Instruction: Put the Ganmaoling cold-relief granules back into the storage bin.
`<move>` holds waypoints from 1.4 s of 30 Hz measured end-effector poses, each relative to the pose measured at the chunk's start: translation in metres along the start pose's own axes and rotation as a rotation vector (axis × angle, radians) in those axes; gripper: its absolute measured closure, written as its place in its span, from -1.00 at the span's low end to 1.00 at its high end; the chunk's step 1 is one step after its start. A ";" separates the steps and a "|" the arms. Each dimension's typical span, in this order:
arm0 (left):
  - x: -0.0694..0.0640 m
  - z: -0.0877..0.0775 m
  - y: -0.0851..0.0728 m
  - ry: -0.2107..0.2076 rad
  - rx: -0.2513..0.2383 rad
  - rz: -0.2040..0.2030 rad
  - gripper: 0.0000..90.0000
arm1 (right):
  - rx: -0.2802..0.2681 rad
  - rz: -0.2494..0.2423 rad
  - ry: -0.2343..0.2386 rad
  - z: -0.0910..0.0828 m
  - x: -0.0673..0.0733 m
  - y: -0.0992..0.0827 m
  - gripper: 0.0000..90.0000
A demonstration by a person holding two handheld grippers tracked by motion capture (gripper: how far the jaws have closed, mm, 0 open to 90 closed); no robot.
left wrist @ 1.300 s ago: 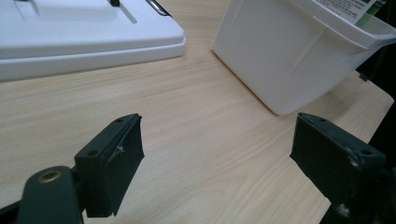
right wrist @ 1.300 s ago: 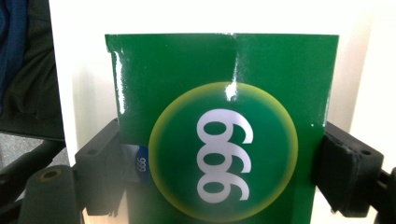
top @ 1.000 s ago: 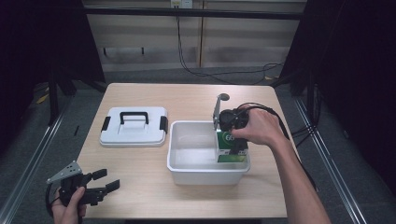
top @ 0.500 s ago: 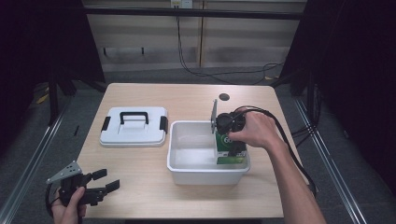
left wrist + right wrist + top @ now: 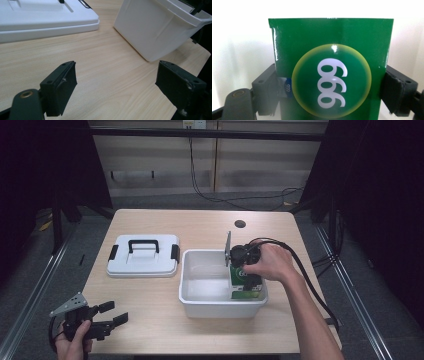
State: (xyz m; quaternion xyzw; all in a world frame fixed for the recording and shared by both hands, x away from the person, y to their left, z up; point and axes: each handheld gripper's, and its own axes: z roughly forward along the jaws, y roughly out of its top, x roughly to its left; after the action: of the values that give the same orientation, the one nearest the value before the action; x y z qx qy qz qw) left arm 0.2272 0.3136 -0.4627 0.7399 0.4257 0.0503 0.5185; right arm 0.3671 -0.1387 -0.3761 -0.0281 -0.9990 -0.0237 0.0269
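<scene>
The right tongs (image 5: 246, 276) clamp a green box (image 5: 245, 282) by its two sides, holding it upright in the white tub's (image 5: 210, 301) right end, likely for packing; the lid (image 5: 143, 256) waits at the surface's left; the left tongs (image 5: 111, 316) rest apart at the near-left corner.

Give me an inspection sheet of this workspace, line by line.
Surface: light wooden table, small dark hole near far edge.
Job's things: green box inside white bin, at its right end; white lid flat, left of bin.
Clutter: nothing seen.
Grippers: right hand-held gripper clamped on the green box; left hand-held gripper open, at the near left corner.
Cables: black cable trails from right gripper.
Surroundings: dark floor, wall cables.
</scene>
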 end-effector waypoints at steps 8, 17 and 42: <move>0.000 0.000 0.000 0.000 -0.001 0.000 -0.63 | -0.005 0.008 0.012 0.013 -0.001 -0.001 -0.66; 0.000 0.000 0.000 -0.001 -0.001 0.000 -0.63 | 0.020 -0.002 0.018 0.025 -0.001 0.001 -0.66; 0.001 0.001 0.000 0.003 0.002 0.000 -0.63 | 0.066 0.014 0.006 0.043 -0.001 0.005 -0.67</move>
State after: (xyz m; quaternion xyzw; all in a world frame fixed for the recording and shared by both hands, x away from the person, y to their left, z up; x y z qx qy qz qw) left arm 0.2284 0.3134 -0.4631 0.7402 0.4266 0.0511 0.5172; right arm 0.3664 -0.1317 -0.4192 -0.0342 -0.9989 0.0096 0.0310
